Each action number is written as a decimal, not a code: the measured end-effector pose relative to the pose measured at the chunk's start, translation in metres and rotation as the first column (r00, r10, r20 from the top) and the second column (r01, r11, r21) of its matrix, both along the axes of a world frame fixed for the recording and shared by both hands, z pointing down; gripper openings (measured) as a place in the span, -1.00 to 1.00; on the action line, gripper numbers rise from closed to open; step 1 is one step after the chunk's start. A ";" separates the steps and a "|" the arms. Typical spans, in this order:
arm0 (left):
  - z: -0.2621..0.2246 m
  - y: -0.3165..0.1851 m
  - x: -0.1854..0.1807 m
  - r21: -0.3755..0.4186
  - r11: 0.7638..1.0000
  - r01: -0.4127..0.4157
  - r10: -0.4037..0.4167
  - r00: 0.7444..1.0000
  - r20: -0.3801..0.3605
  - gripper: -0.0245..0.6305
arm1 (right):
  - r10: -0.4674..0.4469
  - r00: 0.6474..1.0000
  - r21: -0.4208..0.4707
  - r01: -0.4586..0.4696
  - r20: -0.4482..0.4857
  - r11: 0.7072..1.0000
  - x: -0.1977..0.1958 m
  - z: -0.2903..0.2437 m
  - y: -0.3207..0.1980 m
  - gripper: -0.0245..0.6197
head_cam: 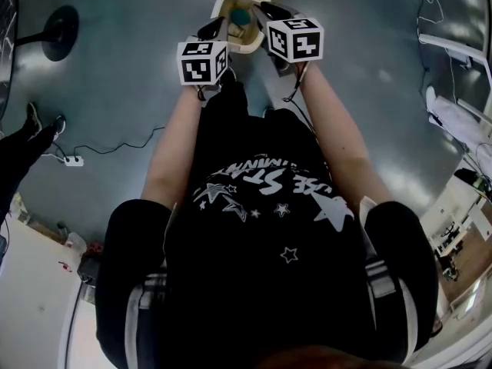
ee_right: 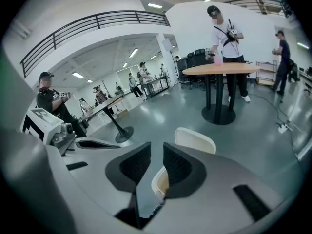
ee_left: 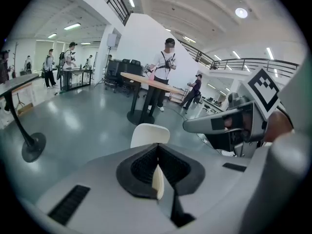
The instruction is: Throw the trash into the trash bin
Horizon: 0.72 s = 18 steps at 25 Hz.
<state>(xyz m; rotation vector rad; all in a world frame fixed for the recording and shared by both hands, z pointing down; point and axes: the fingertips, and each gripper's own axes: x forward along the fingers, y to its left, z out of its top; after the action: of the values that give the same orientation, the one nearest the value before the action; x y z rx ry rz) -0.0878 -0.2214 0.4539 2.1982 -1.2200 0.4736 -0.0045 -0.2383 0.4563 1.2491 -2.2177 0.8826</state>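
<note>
Grey floor | 1 trash bin, lid up | left gripper jaws together | right gripper jaws narrowly apart, empty | 2 total, both near bin

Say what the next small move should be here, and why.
Probably draw the left gripper and right gripper back from the bin. The left jaws are together and the right ones slightly apart, with nothing between either. A teal item already lies inside the open bin, so the drop looks done.
</note>
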 end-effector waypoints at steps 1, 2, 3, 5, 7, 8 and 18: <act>-0.004 0.006 0.000 0.007 1.000 0.009 -0.009 1.000 0.007 -0.89 | -0.013 1.000 0.005 0.013 0.006 1.000 0.001 -0.004 0.006 -0.66; -0.008 0.012 0.000 0.014 1.000 0.020 -0.020 1.000 0.014 -0.89 | -0.025 1.000 0.008 0.025 0.012 1.000 0.003 -0.007 0.013 -0.66; -0.012 0.020 0.000 0.020 0.999 0.032 -0.032 0.999 0.018 -0.89 | -0.035 0.999 0.011 0.035 0.017 0.999 0.006 -0.010 0.021 -0.66; -0.020 0.036 0.001 0.031 0.998 0.053 -0.054 0.998 0.022 -0.89 | -0.051 0.998 0.016 0.051 0.026 0.999 0.014 -0.016 0.038 -0.66; -0.028 0.053 0.004 0.044 0.997 0.062 -0.063 0.998 0.030 -0.89 | -0.062 0.997 0.024 0.061 0.040 0.998 0.024 -0.022 0.058 -0.66; -0.031 0.062 0.006 0.052 0.997 0.064 -0.066 0.997 0.036 -0.89 | -0.068 0.997 0.028 0.067 0.047 0.997 0.029 -0.024 0.068 -0.66; -0.078 0.156 0.032 0.167 0.982 0.084 -0.095 0.994 0.058 -0.89 | -0.128 0.987 0.077 0.121 0.094 0.990 0.064 -0.049 0.161 -0.66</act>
<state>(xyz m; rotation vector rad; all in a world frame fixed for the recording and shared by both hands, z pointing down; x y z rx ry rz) -0.0562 -0.0653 0.3757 2.2679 -1.4324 0.4244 0.0596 -0.0771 0.4077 1.1049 -2.3961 0.8401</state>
